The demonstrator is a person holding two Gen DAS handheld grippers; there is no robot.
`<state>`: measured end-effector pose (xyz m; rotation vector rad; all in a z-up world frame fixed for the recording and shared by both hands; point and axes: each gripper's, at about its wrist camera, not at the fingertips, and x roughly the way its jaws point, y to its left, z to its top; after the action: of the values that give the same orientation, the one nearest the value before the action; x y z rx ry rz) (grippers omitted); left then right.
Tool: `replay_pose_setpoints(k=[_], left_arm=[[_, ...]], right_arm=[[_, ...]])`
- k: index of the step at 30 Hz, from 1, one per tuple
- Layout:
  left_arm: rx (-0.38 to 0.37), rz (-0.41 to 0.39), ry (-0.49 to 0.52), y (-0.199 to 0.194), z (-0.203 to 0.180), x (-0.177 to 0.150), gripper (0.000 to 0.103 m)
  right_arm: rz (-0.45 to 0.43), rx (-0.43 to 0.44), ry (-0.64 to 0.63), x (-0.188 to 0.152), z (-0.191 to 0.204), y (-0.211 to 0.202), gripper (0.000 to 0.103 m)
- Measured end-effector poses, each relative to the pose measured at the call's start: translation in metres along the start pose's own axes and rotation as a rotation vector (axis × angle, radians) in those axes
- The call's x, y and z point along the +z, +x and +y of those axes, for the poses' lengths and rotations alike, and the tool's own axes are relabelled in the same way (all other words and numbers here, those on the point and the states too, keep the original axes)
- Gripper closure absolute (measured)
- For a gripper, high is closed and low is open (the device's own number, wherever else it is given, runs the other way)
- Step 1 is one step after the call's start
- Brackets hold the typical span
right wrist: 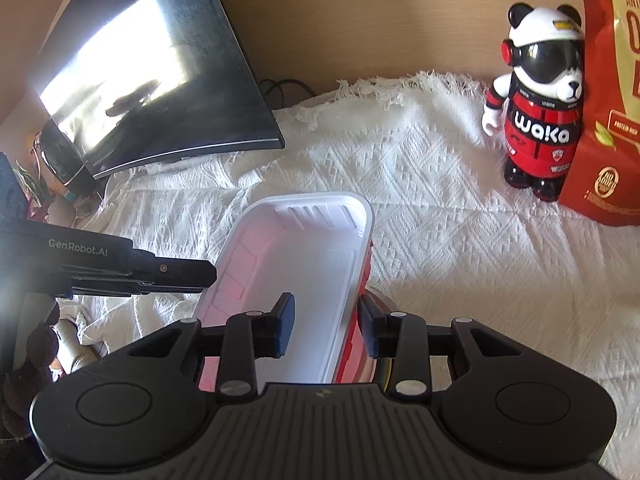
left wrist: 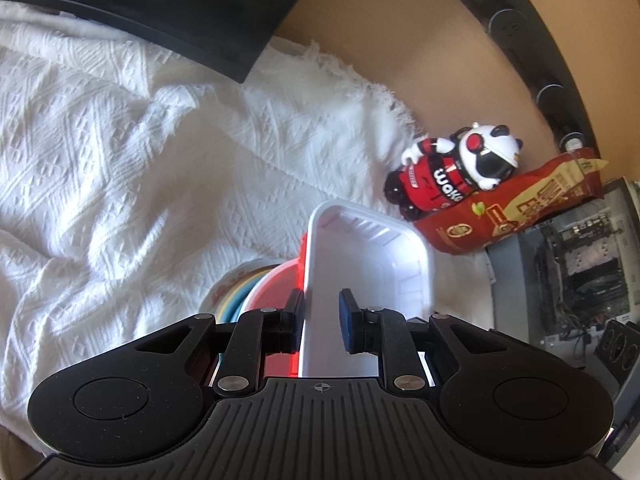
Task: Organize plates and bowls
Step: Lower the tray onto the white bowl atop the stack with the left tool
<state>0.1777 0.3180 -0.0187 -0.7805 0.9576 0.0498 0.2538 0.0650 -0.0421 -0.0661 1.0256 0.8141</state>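
Observation:
A white rectangular tray (left wrist: 372, 256) sits on a red tray (left wrist: 303, 252), above a stack of round bowls and plates (left wrist: 244, 284) on the white cloth. My left gripper (left wrist: 322, 312) straddles the white tray's left rim, jaws open with a gap on the right side. In the right wrist view the white tray (right wrist: 296, 256) rests on the red tray (right wrist: 360, 320). My right gripper (right wrist: 326, 324) straddles its right rim, jaws open and not pressing it. The left gripper's body (right wrist: 120, 268) shows at the tray's left edge.
A white textured cloth (right wrist: 440, 240) covers the table. A panda figurine (right wrist: 536, 108) and a red snack bag (right wrist: 604, 120) stand at the back right. A dark curved monitor (right wrist: 152, 72) stands at the back left. An open computer case (left wrist: 580, 264) is on the right.

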Motion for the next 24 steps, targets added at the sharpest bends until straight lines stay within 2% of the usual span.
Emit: replay_pose_setpoints(k=[10,14,17,19,24], left_arm=[[0.009,0.004,-0.006,-0.004,0.008,-0.002,0.083],[-0.043,0.024,0.015,-0.01,0.003,-0.008,0.083],[-0.011,0.033,0.047,-0.005,-0.001,-0.011,0.083],[-0.005,0.05,0.022,0.0,0.002,-0.012,0.083],[-0.016,-0.014,0.047,-0.014,0.001,-0.016,0.083]], right_arm=[[0.014,-0.007,-0.01,0.001,0.012,-0.002,0.067],[0.016,0.005,-0.017,-0.002,0.018,-0.003,0.067],[0.028,0.012,-0.017,-0.004,0.021,-0.002,0.067],[0.036,-0.004,-0.021,-0.006,0.021,0.002,0.067],[0.056,-0.02,0.0,-0.014,0.011,0.007,0.068]])
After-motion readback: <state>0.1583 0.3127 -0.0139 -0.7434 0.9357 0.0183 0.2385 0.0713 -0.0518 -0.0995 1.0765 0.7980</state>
